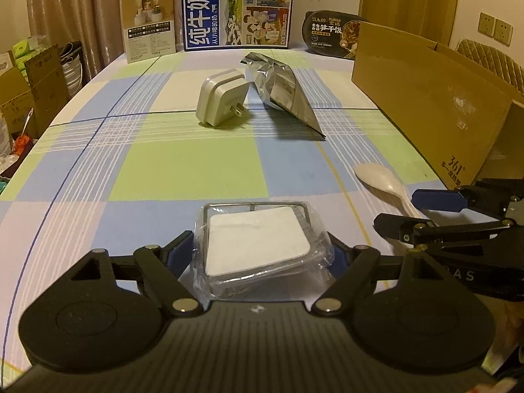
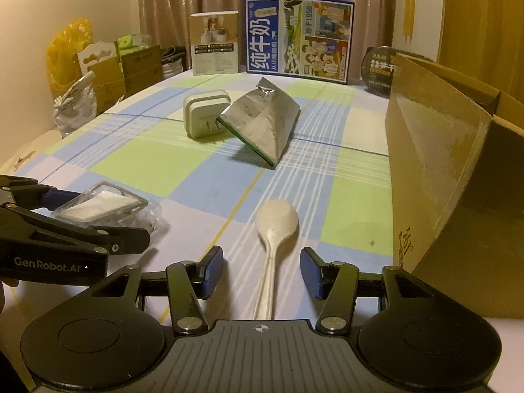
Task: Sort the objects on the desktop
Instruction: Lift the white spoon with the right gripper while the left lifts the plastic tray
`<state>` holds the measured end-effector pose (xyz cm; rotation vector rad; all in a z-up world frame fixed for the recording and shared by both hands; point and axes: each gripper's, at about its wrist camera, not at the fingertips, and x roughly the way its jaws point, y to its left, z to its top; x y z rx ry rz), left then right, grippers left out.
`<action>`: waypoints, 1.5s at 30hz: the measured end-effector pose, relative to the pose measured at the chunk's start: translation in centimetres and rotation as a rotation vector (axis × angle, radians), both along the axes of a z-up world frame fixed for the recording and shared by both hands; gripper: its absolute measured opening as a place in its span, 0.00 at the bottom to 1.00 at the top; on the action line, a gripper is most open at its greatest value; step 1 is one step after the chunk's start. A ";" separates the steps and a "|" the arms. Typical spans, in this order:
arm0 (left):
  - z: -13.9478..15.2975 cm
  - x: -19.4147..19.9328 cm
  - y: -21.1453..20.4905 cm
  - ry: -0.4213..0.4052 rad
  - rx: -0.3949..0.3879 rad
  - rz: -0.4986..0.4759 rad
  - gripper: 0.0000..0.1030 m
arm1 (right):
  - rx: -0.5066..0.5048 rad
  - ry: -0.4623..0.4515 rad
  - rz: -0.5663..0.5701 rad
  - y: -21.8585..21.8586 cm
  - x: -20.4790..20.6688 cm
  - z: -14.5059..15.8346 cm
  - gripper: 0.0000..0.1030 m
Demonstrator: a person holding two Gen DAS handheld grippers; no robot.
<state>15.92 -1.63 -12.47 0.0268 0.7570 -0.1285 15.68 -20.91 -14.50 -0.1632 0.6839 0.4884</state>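
Straddling the pale spoon point(image 2: 276, 226), the right gripper point(image 2: 262, 273) stands with its blue pads apart and clear of the handle on both sides, so nothing is clamped yet. The spoon's long axis runs straight up the middle of the right wrist view: handle down between the jaws, bowl at centre frame pointing away. That alignment is what the coming move seems to turn on; closing should catch the thin handle crosswise, though it lies flat on the checked tablecloth point(image 2: 170, 163) and may slip.

At the lower centre of the left wrist view, the left gripper point(image 1: 262, 255) brackets a clear plastic packet point(image 1: 258, 245) with a white block inside. Its jaws are wide, and I cannot tell whether the pads press the wrapper or only flank it.

The cardboard box point(image 2: 458, 163) fills the right side of the frame, just beside the spoon, so the right hand is nearer. Farther up sit a white plug adapter point(image 2: 204, 114) and a foil pouch point(image 2: 262, 124), untouched.
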 end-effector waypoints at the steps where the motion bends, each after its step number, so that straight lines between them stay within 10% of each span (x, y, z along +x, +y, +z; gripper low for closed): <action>1: 0.0 0.1 0.0 0.000 -0.003 0.000 0.76 | 0.001 0.000 0.000 0.0 0.0 0.0 0.48; 10: -0.1 0.2 -0.1 -0.005 -0.008 0.011 0.76 | 0.015 0.004 0.003 0.0 -0.1 0.0 0.46; 20: 0.0 0.1 0.0 -0.007 -0.015 0.015 0.73 | 0.008 0.004 -0.024 0.0 -0.1 0.2 0.04; 45: 0.6 -0.5 -0.6 -0.027 -0.027 -0.028 0.59 | 0.055 0.012 -0.061 -0.8 -0.4 1.4 0.03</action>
